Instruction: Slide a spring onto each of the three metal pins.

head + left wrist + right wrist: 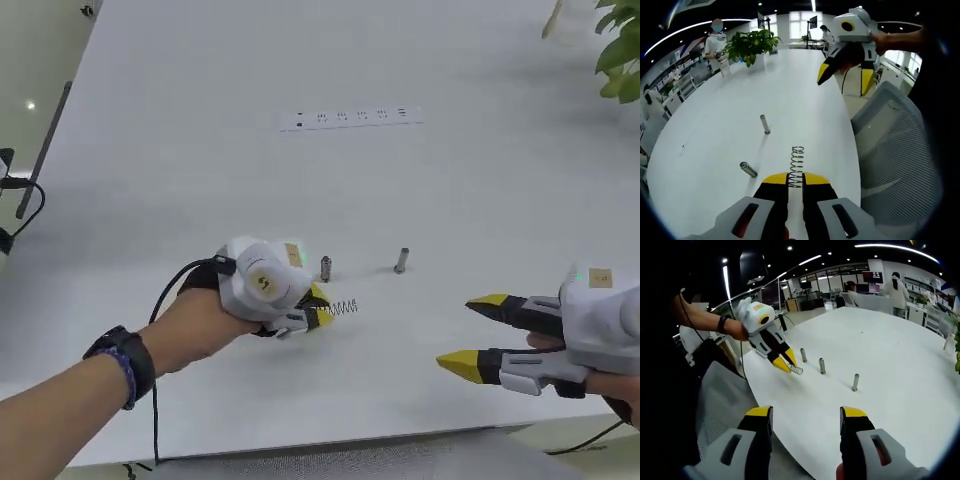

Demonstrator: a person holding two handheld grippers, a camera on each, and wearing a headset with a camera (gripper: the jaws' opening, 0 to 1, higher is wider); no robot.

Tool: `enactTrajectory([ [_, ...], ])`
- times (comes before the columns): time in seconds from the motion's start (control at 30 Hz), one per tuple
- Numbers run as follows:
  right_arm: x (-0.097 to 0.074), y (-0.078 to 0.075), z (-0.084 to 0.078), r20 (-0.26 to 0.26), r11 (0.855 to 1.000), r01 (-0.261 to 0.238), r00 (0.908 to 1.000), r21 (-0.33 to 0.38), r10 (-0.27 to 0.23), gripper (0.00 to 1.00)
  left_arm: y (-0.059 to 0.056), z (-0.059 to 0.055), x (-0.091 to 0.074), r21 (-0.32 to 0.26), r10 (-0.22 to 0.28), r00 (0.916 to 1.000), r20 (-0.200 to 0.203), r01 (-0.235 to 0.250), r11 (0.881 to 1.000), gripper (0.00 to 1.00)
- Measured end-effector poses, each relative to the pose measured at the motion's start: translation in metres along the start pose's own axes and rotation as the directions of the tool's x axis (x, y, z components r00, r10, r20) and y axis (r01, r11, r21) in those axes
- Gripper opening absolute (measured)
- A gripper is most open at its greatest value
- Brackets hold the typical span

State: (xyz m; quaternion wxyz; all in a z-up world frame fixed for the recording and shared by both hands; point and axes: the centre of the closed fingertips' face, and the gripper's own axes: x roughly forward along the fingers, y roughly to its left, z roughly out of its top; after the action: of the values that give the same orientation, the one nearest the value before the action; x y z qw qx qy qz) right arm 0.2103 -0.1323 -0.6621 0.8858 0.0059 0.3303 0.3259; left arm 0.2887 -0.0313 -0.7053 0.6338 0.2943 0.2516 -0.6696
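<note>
Left gripper (pixel 795 179) clamps the near end of a spring (pixel 797 159) between closed fingers. The coil projects forward, with its free end near the worktop (pixel 805 90). Right gripper (pixel 472 332) hovers well apart from the pins, fingers open and empty. The middle pin (pixel 822 365) appears to carry a spring already, and a bare pin (pixel 764 124) stands upright ahead. Recommended procedure: tip the spring vertical, centre its free coil over the bare pin, then lower it straight, since the coil will likely flex sideways.
</note>
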Motion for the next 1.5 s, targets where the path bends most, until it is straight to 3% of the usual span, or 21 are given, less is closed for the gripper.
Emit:
enactTrajectory([
  [0.6, 0.023, 0.021, 0.015, 0.003, 0.994, -0.098, 0.9952, -0.052, 0.098, 0.46, -0.018, 0.023, -0.028, 0.037, 0.020, 0.9976, 0.066, -0.023, 0.999, 0.02],
  [0.93, 0.031, 0.030, 0.025, 0.013, 0.987, -0.140, 0.9899, -0.075, 0.141, 0.41, -0.021, 0.032, -0.031, 0.052, 0.019, 0.9963, 0.084, -0.024, 0.998, 0.02],
  [1.2, 0.039, 0.035, 0.033, 0.007, 0.980, -0.172, 0.9848, -0.105, 0.173, 0.39, -0.029, 0.040, -0.030, 0.068, 0.008, 0.9953, 0.096, -0.014, 0.998, 0.02],
  [1.5, 0.048, 0.047, 0.043, 0.003, 0.962, -0.233, 0.9719, -0.140, 0.235, 0.32, -0.042, 0.054, -0.029, 0.103, -0.015, 0.9934, 0.114, 0.003, 0.995, 0.02],
])
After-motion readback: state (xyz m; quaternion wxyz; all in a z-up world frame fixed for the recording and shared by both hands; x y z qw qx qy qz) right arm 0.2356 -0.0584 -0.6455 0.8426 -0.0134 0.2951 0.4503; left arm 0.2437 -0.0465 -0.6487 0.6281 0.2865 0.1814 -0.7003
